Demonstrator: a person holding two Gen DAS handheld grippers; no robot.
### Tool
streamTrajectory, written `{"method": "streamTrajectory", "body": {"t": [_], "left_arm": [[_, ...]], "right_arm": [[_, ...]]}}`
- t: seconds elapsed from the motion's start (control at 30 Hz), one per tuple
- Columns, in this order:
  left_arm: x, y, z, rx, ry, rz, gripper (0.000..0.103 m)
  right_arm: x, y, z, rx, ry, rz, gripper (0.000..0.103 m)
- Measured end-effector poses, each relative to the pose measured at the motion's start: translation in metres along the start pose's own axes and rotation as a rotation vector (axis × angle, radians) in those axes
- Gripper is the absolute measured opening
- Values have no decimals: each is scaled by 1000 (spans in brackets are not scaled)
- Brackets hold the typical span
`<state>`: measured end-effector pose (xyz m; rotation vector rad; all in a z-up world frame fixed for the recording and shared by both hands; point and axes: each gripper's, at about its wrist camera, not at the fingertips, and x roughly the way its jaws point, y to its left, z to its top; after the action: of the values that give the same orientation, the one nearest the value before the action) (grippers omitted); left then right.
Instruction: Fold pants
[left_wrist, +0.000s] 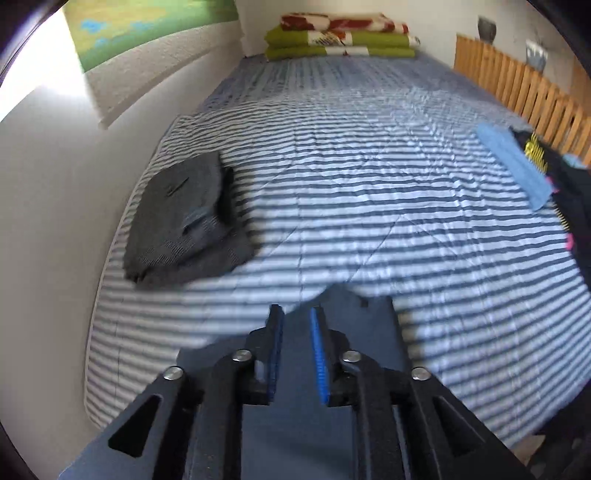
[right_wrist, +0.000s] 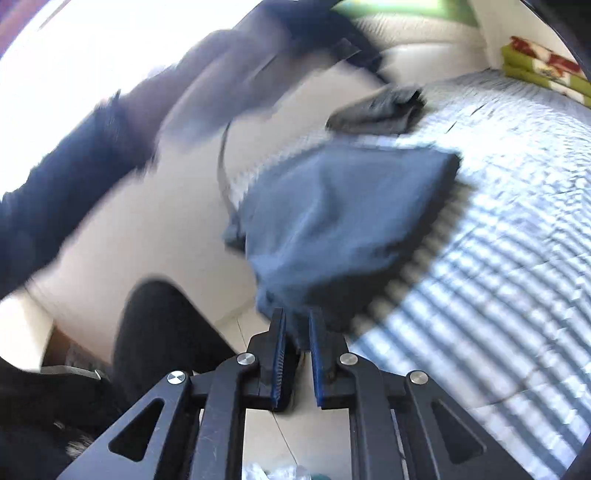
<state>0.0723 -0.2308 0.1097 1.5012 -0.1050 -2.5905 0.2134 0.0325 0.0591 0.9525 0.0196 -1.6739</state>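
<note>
Slate-blue pants (right_wrist: 343, 214) lie bunched at the near edge of the striped bed (right_wrist: 498, 229). My right gripper (right_wrist: 297, 325) is shut on their near corner, with the fabric pinched between the blue pads (right_wrist: 280, 350). In the left wrist view the same pants (left_wrist: 354, 306) show under and past my left gripper (left_wrist: 297, 321), whose pads (left_wrist: 318, 354) stand a small gap apart and press on nothing. A blurred dark sleeve (right_wrist: 66, 184) reaches across the upper left of the right wrist view. A second, grey pair of pants (left_wrist: 184, 221) lies folded at the bed's left side.
Folded green and red blankets (left_wrist: 340, 37) are stacked at the bed's far end. A blue cloth (left_wrist: 513, 162) and a black printed garment (left_wrist: 561, 184) lie at the right, beside a wooden slat rail (left_wrist: 517, 81). A white wall (left_wrist: 55, 184) borders the left. The person's dark leg (right_wrist: 159, 332) stands over tiled floor.
</note>
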Motion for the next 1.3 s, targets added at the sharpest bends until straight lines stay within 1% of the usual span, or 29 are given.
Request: {"method": "streamTrajectory", "body": {"t": [0.03,0.07,0.17,0.2,0.23,0.3,0.33,0.37,0.4,0.43,0.47,0.5,0.53,0.57,0.6,0.63,0.67,0.7,0.73,0.77,0.8,0.83,0.9,0.97,1.03,1.13,1.2,1.27,1.3], "left_arm": [[-8,9,-14,-17,-5,-13,28],[-15,17,-31,-25,-10,-35,29],[-23,29,-86,-19,8,-56,29],[-22,30,-104,-21,16,-76,29],[-18,32,-125,-28,39,-111,29],[-7,35,-154,-50,66,-160,29],[3,38,-170,-71,92,-166,29],[10,40,-180,-79,105,-155,29],[17,44,-190,-74,112,-120,30],[23,50,-199,-69,116,-70,32],[25,63,-207,-100,120,-60,32],[22,77,-213,-154,113,-96,31],[11,97,-218,-222,84,-116,31],[2,111,-221,-262,56,-100,32],[-10,129,-225,-304,20,-78,36],[-21,146,-228,-349,-13,-72,45],[-27,158,-232,-387,-29,-81,51],[-31,175,-236,-451,-45,-109,60],[-34,187,-239,-493,-50,-133,64],[-35,192,-241,-515,-54,-149,65],[-35,196,-240,-528,-59,-166,69],[-33,197,-238,-533,-59,-182,78],[-22,186,-227,-518,-54,-218,86],[-12,176,-218,-489,-35,-238,86],[1,166,-206,-449,-3,-221,86],[16,154,-194,-431,45,-229,86],[26,152,-186,-425,67,-218,86],[38,148,-179,-393,97,-180,86],[45,149,-176,-383,107,-175,88]], "right_arm": [[-5,-7,9,37,-32,-1,12],[-6,-12,14,60,-46,-8,12],[6,-18,25,85,-43,-45,12],[13,-17,28,81,-32,-52,14],[26,-12,30,67,-14,-62,14],[49,0,25,28,17,-77,14],[61,8,24,-7,33,-101,14],[74,16,20,-46,59,-151,14],[84,17,15,-69,94,-179,14],[95,19,7,-93,161,-205,14],[100,20,0,-108,212,-238,14],[100,20,-4,-121,238,-254,14],[95,21,-8,-129,249,-256,14],[87,21,-8,-125,256,-260,14],[77,19,-6,-109,251,-262,14],[68,17,-3,-87,241,-258,14],[60,12,2,-54,227,-259,16],[54,7,8,-28,213,-268,18],[50,3,14,-2,194,-276,23],[44,-2,21,35,156,-279,27],[40,-6,29,66,115,-273,41],[39,-13,37,92,82,-262,59],[39,-22,52,149,45,-250,73],[48,-32,65,184,51,-264,73],[59,-39,75,196,71,-281,73],[80,-53,81,238,127,-288,73],[94,-67,83,286,158,-299,73],[104,-82,83,348,178,-305,73],[106,-88,84,374,182,-303,73]]}}
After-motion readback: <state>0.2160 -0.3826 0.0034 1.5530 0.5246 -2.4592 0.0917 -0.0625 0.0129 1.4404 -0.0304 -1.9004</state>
